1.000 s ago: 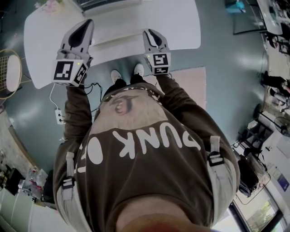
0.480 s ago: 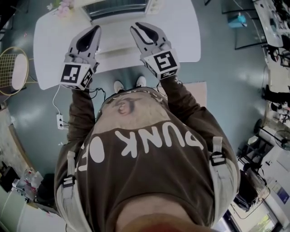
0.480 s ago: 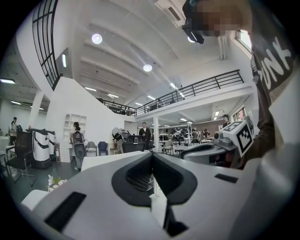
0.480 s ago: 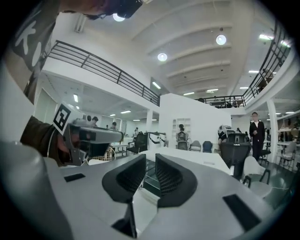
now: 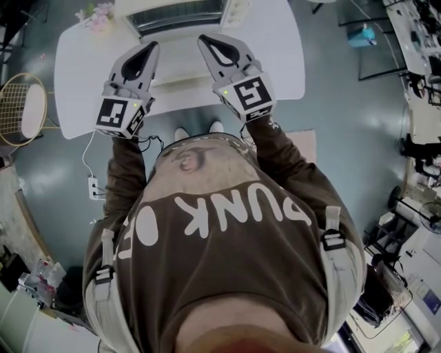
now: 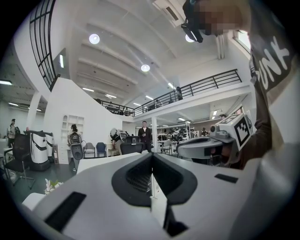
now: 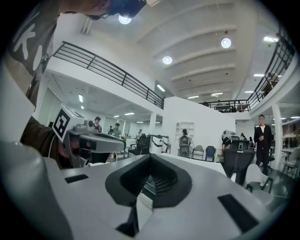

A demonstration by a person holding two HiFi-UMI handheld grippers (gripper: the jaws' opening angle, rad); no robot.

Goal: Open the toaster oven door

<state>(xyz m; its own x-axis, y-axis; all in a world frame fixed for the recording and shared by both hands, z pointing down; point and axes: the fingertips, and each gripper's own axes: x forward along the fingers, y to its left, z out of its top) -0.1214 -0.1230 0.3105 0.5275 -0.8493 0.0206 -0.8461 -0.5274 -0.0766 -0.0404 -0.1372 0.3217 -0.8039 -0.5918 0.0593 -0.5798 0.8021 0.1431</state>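
The toaster oven stands at the far side of the white table, seen from above with a dark strip along its front. I cannot tell from here how its door stands. Both grippers are held up in the air in front of it, pointing level over the room. My left gripper is shut with nothing in it, and its jaws meet at the tip. My right gripper is likewise shut and empty, jaws together. Neither touches the oven.
Pink flowers sit at the table's far left corner. A racket lies on the floor to the left, with a power strip and its cord near my feet. A pink rug lies right of the table.
Both grippers have lifted and moved forward toward the oven. The right one rose most and turned its marker cube up. Little has moved in the last half second.
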